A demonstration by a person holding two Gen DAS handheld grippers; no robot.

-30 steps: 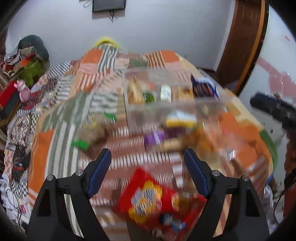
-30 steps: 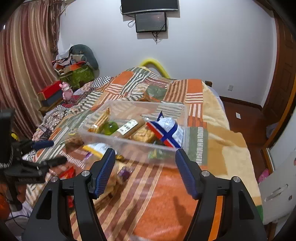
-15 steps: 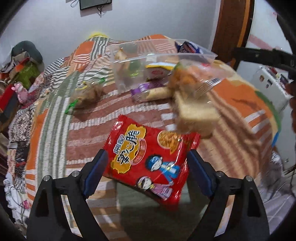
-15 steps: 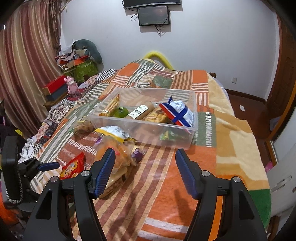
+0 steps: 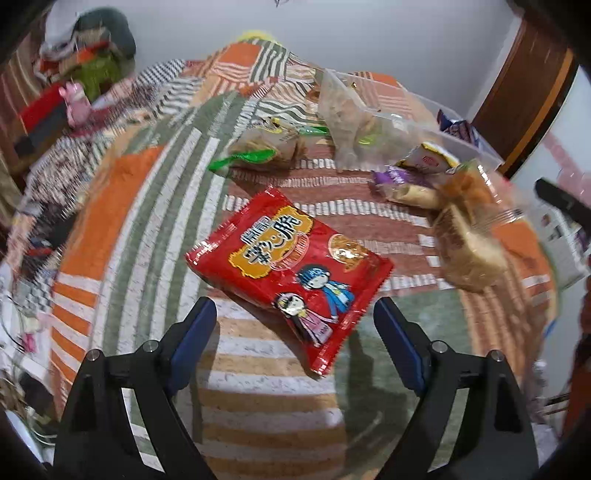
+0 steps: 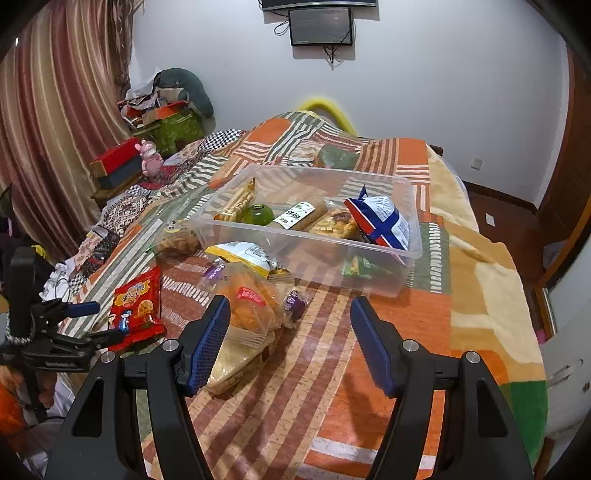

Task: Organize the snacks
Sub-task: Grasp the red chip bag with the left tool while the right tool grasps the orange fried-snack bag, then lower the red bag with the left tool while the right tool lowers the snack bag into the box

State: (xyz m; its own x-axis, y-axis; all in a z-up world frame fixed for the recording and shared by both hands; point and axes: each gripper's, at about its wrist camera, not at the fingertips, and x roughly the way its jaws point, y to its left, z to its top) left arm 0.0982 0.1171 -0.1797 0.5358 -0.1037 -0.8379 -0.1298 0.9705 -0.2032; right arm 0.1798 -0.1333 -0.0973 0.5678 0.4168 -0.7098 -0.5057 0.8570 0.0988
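Snack packets lie scattered on a striped patchwork bedspread (image 5: 155,206), some loose and some inside a clear plastic box (image 6: 408,254). Red packet (image 5: 291,269): flat on the bedspread just ahead of the left gripper (image 5: 295,321), printed with large yellow-framed Chinese characters and two cartoon figures; its near corner reaches in between the blue pads, which stand wide apart and touch nothing. Left gripper as seen from the right wrist (image 6: 98,321): low beside the same red packet (image 6: 136,308). Clear bag of orange snacks (image 6: 247,295): just beyond the right gripper (image 6: 290,345), bearing a small red label too small to read, resting on a pale bread-like pack. Right gripper: fingers held partly apart, nothing between them. Small purple sweet wrapper (image 6: 293,301): beside the clear bag. Yellow-and-white packet (image 6: 245,254): against the box's near wall, print not legible. Box contents: blue, white and red packet (image 6: 384,221), brown bar with a white label (image 6: 301,214) whose writing cannot be read, green round item (image 6: 258,214), stick biscuits (image 6: 238,201). Green-ended wrapper (image 5: 255,151): loose, further up the bedspread. Wall screen (image 6: 319,26): mounted above the bed's far end. Striped curtain (image 6: 62,110): at the left.
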